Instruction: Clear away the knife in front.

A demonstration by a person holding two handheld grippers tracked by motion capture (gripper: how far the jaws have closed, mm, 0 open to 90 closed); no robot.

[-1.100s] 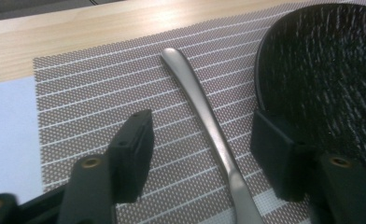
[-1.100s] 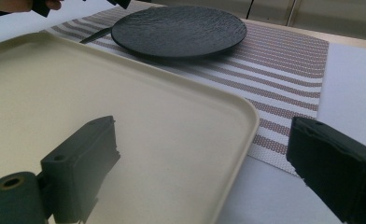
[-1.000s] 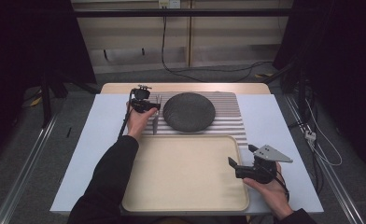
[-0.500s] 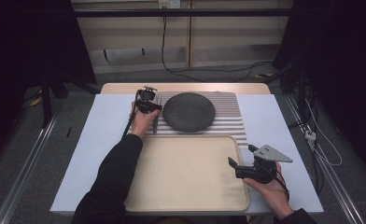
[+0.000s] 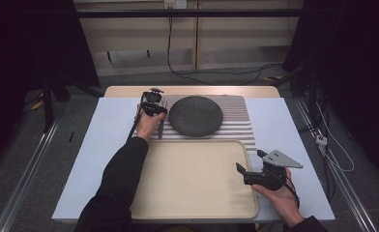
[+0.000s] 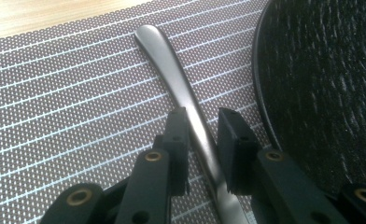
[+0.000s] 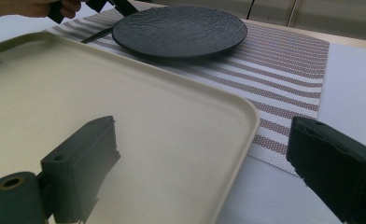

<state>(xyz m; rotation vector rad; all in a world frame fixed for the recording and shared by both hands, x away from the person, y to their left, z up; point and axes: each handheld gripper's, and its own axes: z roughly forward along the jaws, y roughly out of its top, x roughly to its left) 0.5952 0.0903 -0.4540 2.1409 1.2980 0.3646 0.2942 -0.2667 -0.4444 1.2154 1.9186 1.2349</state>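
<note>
Bench [image 5: 100, 159]: pale blue top, carries everything below.
Tray [image 5: 192, 176]: large cream tray, just on the near side of the plate, bare.
Placemat [image 5: 240, 121]: striped, lies under the plate, near edge touching the tray.
Plate [image 5: 196, 115]: dark, round, textured; landmark, centre of the placemat.
Right claw [image 5: 249, 164]: over the tray's right rim, well apart from the plate; jaws spread wide, nothing between.
Left claw [image 6: 202, 135]: just left of the plate, jaws have just been closing, astride the utensil handle, narrow gaps at both pads.
Utensil [image 6: 181, 88]: steel handle flat on the placemat, just left of the plate's rim.
</note>
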